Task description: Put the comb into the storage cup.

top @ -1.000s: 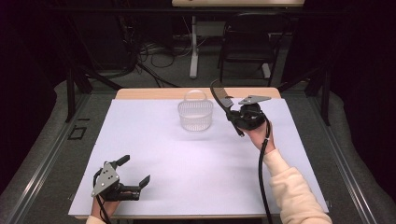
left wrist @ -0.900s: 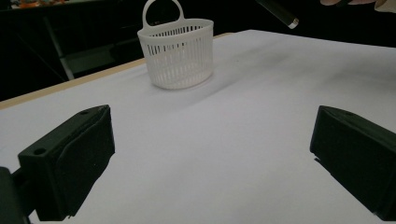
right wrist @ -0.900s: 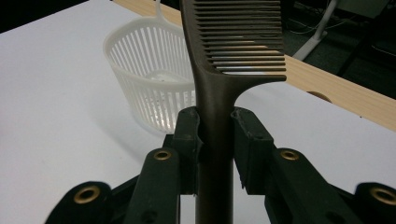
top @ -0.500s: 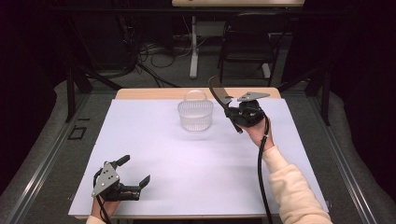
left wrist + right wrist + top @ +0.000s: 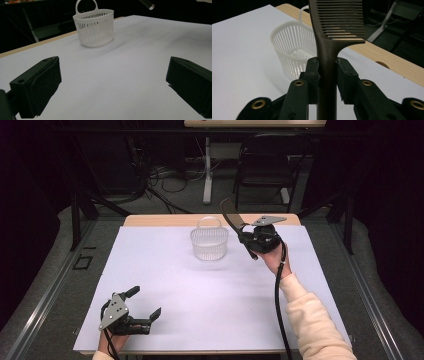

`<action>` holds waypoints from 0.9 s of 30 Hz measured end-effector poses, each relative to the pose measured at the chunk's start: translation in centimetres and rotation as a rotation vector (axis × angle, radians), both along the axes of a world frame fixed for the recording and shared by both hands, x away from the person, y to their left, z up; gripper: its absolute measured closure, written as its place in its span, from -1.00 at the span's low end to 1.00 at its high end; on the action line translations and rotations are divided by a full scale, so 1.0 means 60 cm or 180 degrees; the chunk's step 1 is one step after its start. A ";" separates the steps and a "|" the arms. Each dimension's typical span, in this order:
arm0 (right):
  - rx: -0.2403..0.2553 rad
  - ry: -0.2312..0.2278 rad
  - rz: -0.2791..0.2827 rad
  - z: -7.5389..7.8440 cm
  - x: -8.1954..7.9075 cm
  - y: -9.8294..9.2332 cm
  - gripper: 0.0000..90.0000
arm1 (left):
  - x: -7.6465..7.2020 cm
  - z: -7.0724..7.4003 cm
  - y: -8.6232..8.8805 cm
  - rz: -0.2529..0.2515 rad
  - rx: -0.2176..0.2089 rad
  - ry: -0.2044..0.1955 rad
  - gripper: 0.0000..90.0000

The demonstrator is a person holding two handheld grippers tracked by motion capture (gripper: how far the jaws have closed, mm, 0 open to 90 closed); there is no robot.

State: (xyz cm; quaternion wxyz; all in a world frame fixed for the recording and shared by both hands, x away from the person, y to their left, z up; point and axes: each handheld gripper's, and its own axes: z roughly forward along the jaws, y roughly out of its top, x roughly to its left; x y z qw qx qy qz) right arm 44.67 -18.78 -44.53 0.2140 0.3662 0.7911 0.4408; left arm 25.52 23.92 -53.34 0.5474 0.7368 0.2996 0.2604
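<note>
**A:** What is the biggest thing in front of you?

**B:** The counter (image 5: 210, 295). It has a big white sheet on top, and a strip of wood shows along its far edge.

**A:** What stands on it?

**B:** A little white basket (image 5: 209, 242) with slits in its wall and a loop handle. It stands upright near the far edge, about in the middle.

**A:** Where are your hands?

**B:** My right gripper (image 5: 245, 236) is up in the air just to the right of the basket. My left gripper (image 5: 146, 306) is low at the near left corner, well apart from the basket.

**A:** What do your fingers hold?

**B:** My right fingers (image 5: 312, 75) are squeezed on the handle of a dark comb (image 5: 332, 32). The comb's teeth end sticks up and leans toward the basket, a bit higher than its rim. It does not touch the basket.

**A:** And the left ones?

**B:** My left fingers (image 5: 40, 85) are spread wide. Nothing is between them, just bare white sheet.
</note>
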 end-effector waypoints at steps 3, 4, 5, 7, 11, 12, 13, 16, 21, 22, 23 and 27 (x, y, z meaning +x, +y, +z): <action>-0.0013 0.0008 0.0015 -0.003 0.003 0.002 0.62 | -0.001 0.001 0.000 0.0003 0.0000 -0.0007 -1.00; -0.0020 0.0010 0.0009 -0.003 0.004 0.003 0.61 | -0.002 0.001 0.000 0.0003 -0.0004 -0.0011 -1.00; -0.0026 -0.0002 0.0014 -0.003 0.004 0.004 0.61 | -0.002 0.001 0.000 0.0002 -0.0005 -0.0014 -1.00; -0.0017 -0.0004 0.0012 -0.001 0.003 0.005 0.62 | -0.002 0.001 0.000 0.0004 -0.0004 -0.0018 -1.00; -0.0031 -0.0035 0.0033 0.003 0.004 0.005 0.62 | -0.002 0.001 -0.001 0.0000 -0.0002 -0.0009 -1.00; -0.0017 -0.0040 0.0033 0.004 0.004 0.006 0.61 | -0.001 0.001 -0.001 -0.0002 -0.0001 -0.0008 -1.00; -0.0018 -0.0054 0.0039 0.004 0.005 0.006 0.62 | -0.001 0.001 -0.001 -0.0001 -0.0003 -0.0006 -1.00; -0.0012 -0.0064 0.0040 0.006 0.006 0.007 0.62 | -0.001 0.001 -0.001 0.0000 -0.0004 -0.0004 -1.00; -0.0009 -0.0088 0.0053 0.008 0.006 0.010 0.62 | -0.001 0.000 -0.001 -0.0006 0.0004 -0.0002 -1.00; -0.0020 -0.0095 0.0062 0.007 0.007 0.010 0.62 | 0.000 0.000 -0.001 -0.0007 0.0002 -0.0002 -1.00; -0.0021 -0.0097 0.0066 0.007 0.007 0.010 0.62 | 0.000 0.000 0.000 -0.0003 -0.0002 -0.0003 -1.00; -0.0005 -0.0091 0.0066 0.005 0.009 0.012 0.62 | -0.001 0.000 -0.001 -0.0009 0.0005 -0.0002 -1.00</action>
